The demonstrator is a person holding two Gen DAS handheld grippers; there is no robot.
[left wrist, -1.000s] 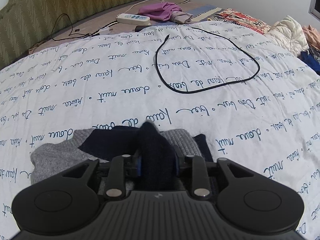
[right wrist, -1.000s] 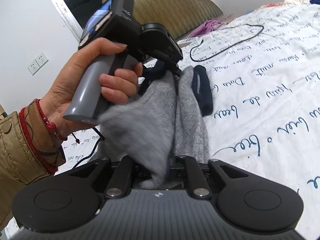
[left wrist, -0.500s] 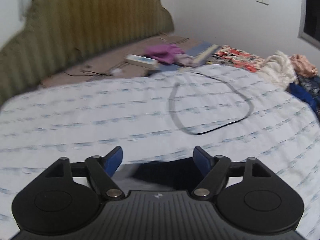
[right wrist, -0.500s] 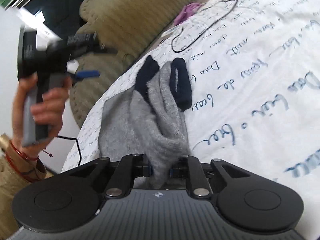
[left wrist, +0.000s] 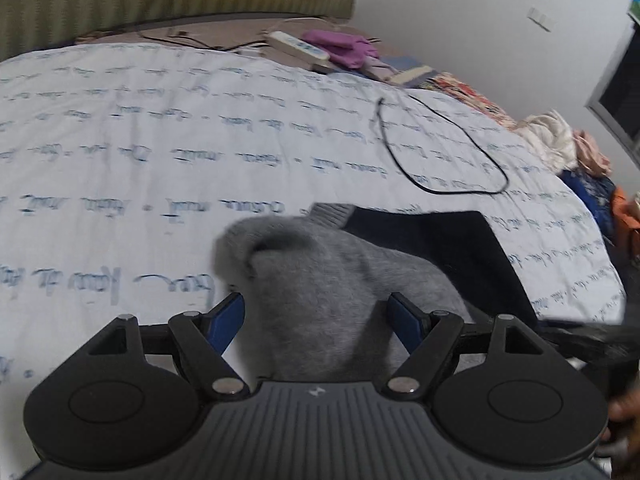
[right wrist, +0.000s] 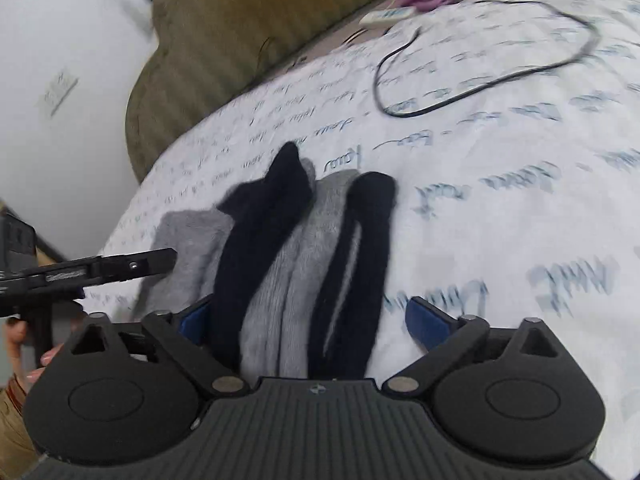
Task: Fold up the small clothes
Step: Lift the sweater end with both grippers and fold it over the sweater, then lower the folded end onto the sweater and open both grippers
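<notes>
A grey sock with dark navy toe and heel parts (left wrist: pixel 332 280) lies bunched on the white printed bedcover (left wrist: pixel 160 152). My left gripper (left wrist: pixel 318 312) is open, its blue pads on either side of the grey fabric without pinching it. In the right wrist view the socks (right wrist: pixel 296 256) lie lengthwise, grey with navy ends, running between the open fingers of my right gripper (right wrist: pixel 316 316). The left gripper (right wrist: pixel 132 266) shows there as a dark bar over the socks' left edge.
A black cable loop (left wrist: pixel 440 148) lies on the cover beyond the socks. A white power strip (left wrist: pixel 298 45) and purple cloth (left wrist: pixel 344 46) sit by the olive headboard (right wrist: pixel 224 32). Piled clothes (left wrist: pixel 560 148) lie at the bed's right edge.
Both grippers have let go: the left opened half a second ago and swung round over the grey part; the right, shut on grey fabric before, is now open. The socks lie flatter.
</notes>
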